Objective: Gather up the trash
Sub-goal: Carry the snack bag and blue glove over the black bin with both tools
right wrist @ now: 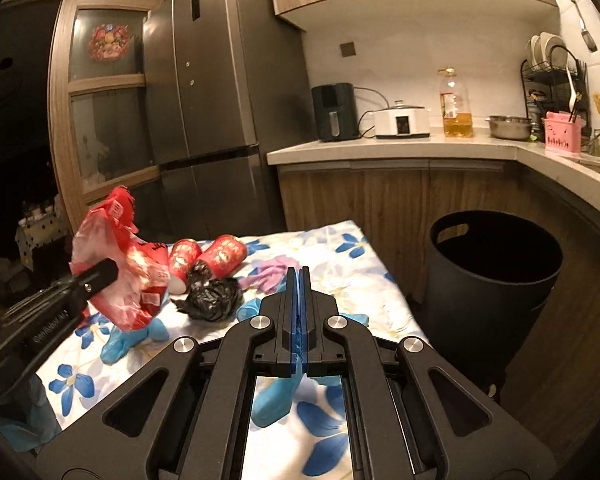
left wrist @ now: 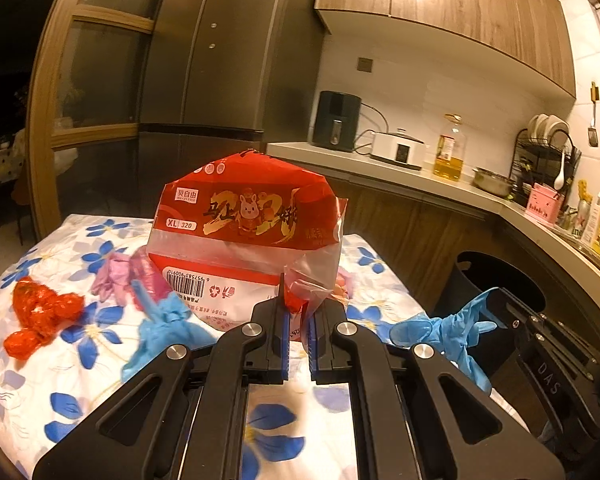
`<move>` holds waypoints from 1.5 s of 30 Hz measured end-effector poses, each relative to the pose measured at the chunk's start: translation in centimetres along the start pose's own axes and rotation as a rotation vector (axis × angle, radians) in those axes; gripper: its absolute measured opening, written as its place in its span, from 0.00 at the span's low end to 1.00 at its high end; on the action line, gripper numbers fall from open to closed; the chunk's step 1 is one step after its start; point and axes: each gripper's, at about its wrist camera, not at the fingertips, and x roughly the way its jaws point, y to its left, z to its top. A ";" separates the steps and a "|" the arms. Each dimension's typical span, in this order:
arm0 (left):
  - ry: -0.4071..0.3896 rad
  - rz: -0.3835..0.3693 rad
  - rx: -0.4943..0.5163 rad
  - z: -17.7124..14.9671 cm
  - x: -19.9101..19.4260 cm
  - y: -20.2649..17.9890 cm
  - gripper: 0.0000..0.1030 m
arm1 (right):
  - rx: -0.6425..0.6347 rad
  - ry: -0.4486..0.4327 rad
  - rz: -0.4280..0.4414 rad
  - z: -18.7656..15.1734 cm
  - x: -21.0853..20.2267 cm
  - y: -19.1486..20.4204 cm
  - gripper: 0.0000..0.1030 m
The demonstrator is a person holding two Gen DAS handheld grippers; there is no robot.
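Landmark: black bin (right wrist: 496, 280), right of the desk (right wrist: 340, 276). Far left of it, left hand-held gripper (left wrist: 298, 316) clenched on a red plastic package (left wrist: 244, 216); loose on the desk, red cups (right wrist: 224, 254), black bag (right wrist: 216, 298), pink glove (right wrist: 274, 274); nearest the bin, right hand-held gripper (right wrist: 299, 280) clamped on a blue glove (right wrist: 274, 400). Nothing visibly binned; most remains.

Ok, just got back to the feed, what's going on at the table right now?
A person is clearing trash off the floral tablecloth with two handheld claws. The left claw is shut on a red and clear plastic package bag, held up above the table. The right claw is shut on a blue glove. The black trash bin stands open beside the table. Red cups, a black bag and other gloves remain.
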 end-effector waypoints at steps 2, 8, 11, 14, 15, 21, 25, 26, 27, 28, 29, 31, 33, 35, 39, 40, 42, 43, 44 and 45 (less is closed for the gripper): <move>0.006 -0.014 0.006 0.2 0.4 -0.8 0.06 | 0.001 -0.005 -0.009 0.3 -0.2 -0.6 0.01; 0.015 -0.056 0.038 0.5 1.9 -3.9 0.06 | 0.012 -0.029 -0.042 1.2 -0.7 -2.4 0.01; 0.022 -0.072 0.055 0.7 2.7 -5.4 0.06 | 0.021 -0.043 -0.065 1.7 -1.0 -3.7 0.01; 0.027 -0.089 0.067 0.8 3.4 -6.7 0.06 | 0.028 -0.054 -0.088 2.0 -1.2 -4.8 0.01; 0.029 -0.095 0.074 0.9 3.7 -7.3 0.06 | 0.031 -0.058 -0.097 2.1 -1.3 -5.2 0.01; 0.026 -0.134 0.117 1.5 5.0 -10.8 0.06 | 0.048 -0.084 -0.153 3.3 -1.5 -8.0 0.01; 0.027 -0.159 0.144 1.7 6.0 -13.2 0.06 | 0.057 -0.106 -0.187 4.1 -1.6 -9.7 0.01; 0.027 -0.164 0.151 1.8 6.3 -13.8 0.06 | 0.059 -0.113 -0.198 4.4 -1.7 -10.3 0.01; 0.027 -0.170 0.157 1.8 6.6 -14.3 0.06 | 0.061 -0.117 -0.205 4.5 -1.8 -10.6 0.01; 0.027 -0.174 0.161 1.9 6.7 -14.7 0.06 | 0.064 -0.123 -0.216 4.7 -1.8 -11.2 0.01; 0.028 -0.183 0.167 2.0 7.1 -15.3 0.06 | 0.067 -0.127 -0.222 4.8 -1.8 -11.6 0.01; 0.030 -0.193 0.175 2.1 7.6 -16.3 0.06 | 0.074 -0.134 -0.241 5.1 -1.8 -12.5 0.01; 0.031 -0.209 0.180 2.1 8.0 -17.1 0.06 | 0.084 -0.141 -0.261 5.5 -1.7 -13.6 0.01; 0.025 -0.223 0.190 2.1 8.3 -17.7 0.06 | 0.092 -0.145 -0.275 5.8 -1.5 -14.5 0.01; 0.022 -0.258 0.212 2.2 9.2 -19.7 0.06 | 0.108 -0.151 -0.298 6.6 -0.9 -16.3 0.01; 0.022 -0.269 0.216 2.2 9.5 -20.1 0.06 | 0.108 -0.155 -0.303 6.7 -0.8 -16.6 0.01; 0.020 -0.290 0.226 2.3 10.0 -21.2 0.06 | 0.108 -0.159 -0.316 7.1 -0.4 -17.3 0.01; 0.019 -0.305 0.230 2.4 10.3 -21.8 0.06 | 0.112 -0.158 -0.320 7.2 -0.2 -17.7 0.01; 0.018 -0.318 0.233 2.4 10.6 -22.2 0.06 | 0.114 -0.157 -0.323 7.3 0.0 -18.0 0.01; 0.016 -0.328 0.236 2.4 10.8 -22.7 0.06 | 0.114 -0.159 -0.327 7.4 0.1 -18.3 0.01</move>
